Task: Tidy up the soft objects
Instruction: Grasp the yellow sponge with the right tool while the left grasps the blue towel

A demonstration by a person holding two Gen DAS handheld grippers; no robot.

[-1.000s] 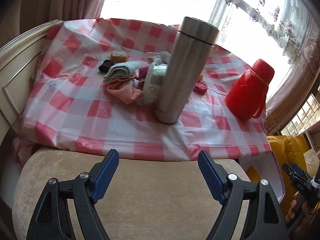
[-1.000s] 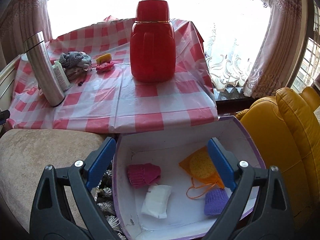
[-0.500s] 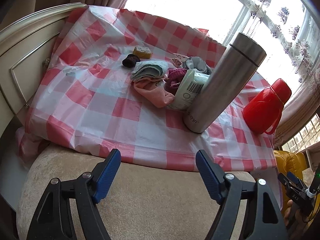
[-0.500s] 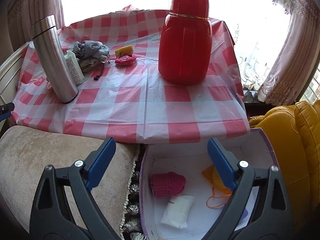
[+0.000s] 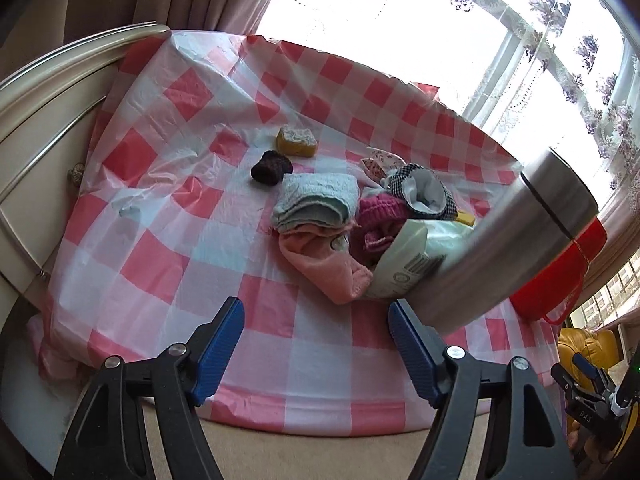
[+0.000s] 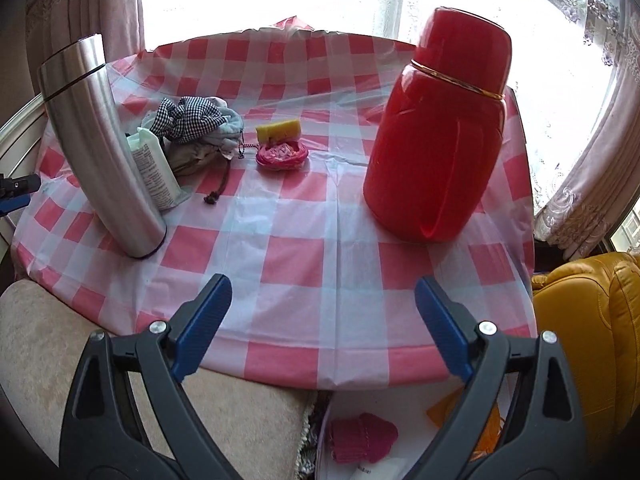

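A heap of soft things lies on the red-checked tablecloth [image 5: 168, 248]: a folded pale blue cloth [image 5: 316, 196], a pink cloth [image 5: 328, 268], a magenta knit piece [image 5: 380, 212] and a checked cloth [image 5: 424, 188]. Beyond them sit a dark knit piece [image 5: 271, 167] and a yellow sponge [image 5: 297, 141]. My left gripper [image 5: 316, 308] hangs open over the table's near edge, short of the pink cloth, with nothing between its fingers. My right gripper [image 6: 322, 284] is wide open and empty over the near edge. Below it, a white box [image 6: 404, 408] holds a magenta knit piece [image 6: 362, 438].
A tall steel flask [image 5: 512, 248] stands right of the heap with a white tissue pack [image 5: 412, 268] against it. A red thermos [image 6: 440, 128] stands at the right. A pink pouch [image 6: 282, 156] lies mid-table. A beige cushion [image 6: 40, 340] and a yellow armchair [image 6: 588, 328] flank the box.
Both grippers have moved from over the cushion and box toward the table. The heap now looms closer in the left view; the box has slid to the bottom edge of the right view.
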